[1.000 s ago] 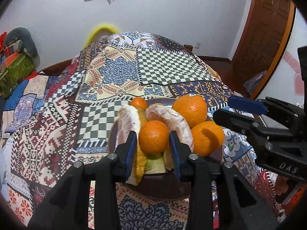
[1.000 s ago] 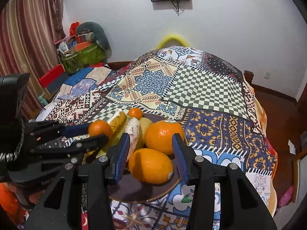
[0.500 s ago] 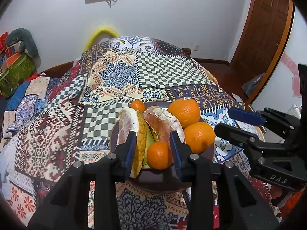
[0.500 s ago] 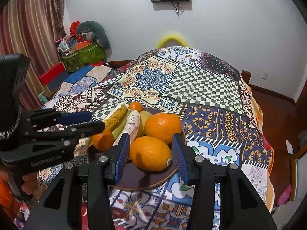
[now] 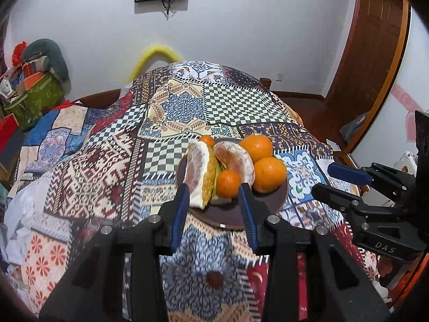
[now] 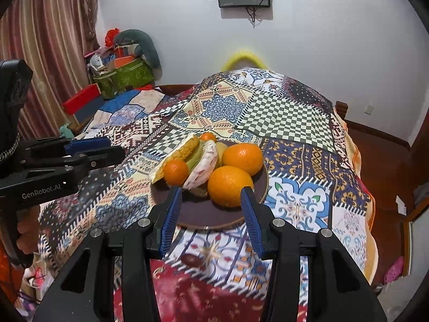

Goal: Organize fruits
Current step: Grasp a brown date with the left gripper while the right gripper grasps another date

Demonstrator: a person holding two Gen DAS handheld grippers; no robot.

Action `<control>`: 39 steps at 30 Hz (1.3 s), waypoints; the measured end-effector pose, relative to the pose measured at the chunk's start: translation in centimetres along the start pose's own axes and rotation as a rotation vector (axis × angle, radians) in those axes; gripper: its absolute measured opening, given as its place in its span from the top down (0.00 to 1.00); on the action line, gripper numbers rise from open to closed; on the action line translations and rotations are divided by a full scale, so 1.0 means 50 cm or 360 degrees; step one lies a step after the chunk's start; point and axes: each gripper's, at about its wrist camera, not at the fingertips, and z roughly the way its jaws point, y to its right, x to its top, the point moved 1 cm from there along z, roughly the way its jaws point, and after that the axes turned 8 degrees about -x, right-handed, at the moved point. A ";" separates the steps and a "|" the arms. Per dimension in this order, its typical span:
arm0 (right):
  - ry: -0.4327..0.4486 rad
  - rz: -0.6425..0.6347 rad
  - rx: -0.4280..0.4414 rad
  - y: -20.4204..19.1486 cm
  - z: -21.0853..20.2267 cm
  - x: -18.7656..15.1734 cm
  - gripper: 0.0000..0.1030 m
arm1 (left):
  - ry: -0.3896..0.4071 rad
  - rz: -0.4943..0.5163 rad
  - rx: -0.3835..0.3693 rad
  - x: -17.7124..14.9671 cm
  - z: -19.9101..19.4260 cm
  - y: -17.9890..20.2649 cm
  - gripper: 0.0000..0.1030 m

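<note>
Left wrist view: our left gripper (image 5: 213, 194) hangs open and empty before the dark round plate (image 5: 278, 201) on the patchwork quilt (image 5: 107, 166), where a small orange mandarin (image 5: 228, 183) sits among the fruit.

Right wrist view: our right gripper (image 6: 211, 200) is open too, framing a large orange (image 6: 230, 185) on the plate's near side.

A large table draped in a busy patchwork cloth (image 5: 187, 112) of checkerboard, floral and geometric panels carries everything. Directly on the cloth, just ahead of both pairs of tongs, sits a round dark brown plate (image 5: 270, 201) (image 6: 203, 214) heaped with fruit. Nearer than the plate, below the tips of the tongs, a small dark reddish-brown oval thing (image 5: 214, 279) (image 6: 191, 260) lies on the cloth by itself, too blurred to identify.
</note>
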 end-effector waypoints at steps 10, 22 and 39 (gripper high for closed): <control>-0.0020 -0.0019 -0.0023 -0.022 -0.046 -0.055 0.53 | -0.0030 -0.0036 0.0017 -0.069 -0.046 0.017 0.59; -0.0154 -0.0009 -0.0036 -0.032 -0.015 -0.131 0.53 | -0.0228 -0.0087 0.0032 -0.169 0.005 0.006 0.58; -0.0290 0.0007 0.0038 -0.042 0.077 -0.156 0.53 | -0.0360 -0.0129 -0.0002 -0.214 0.099 -0.010 0.74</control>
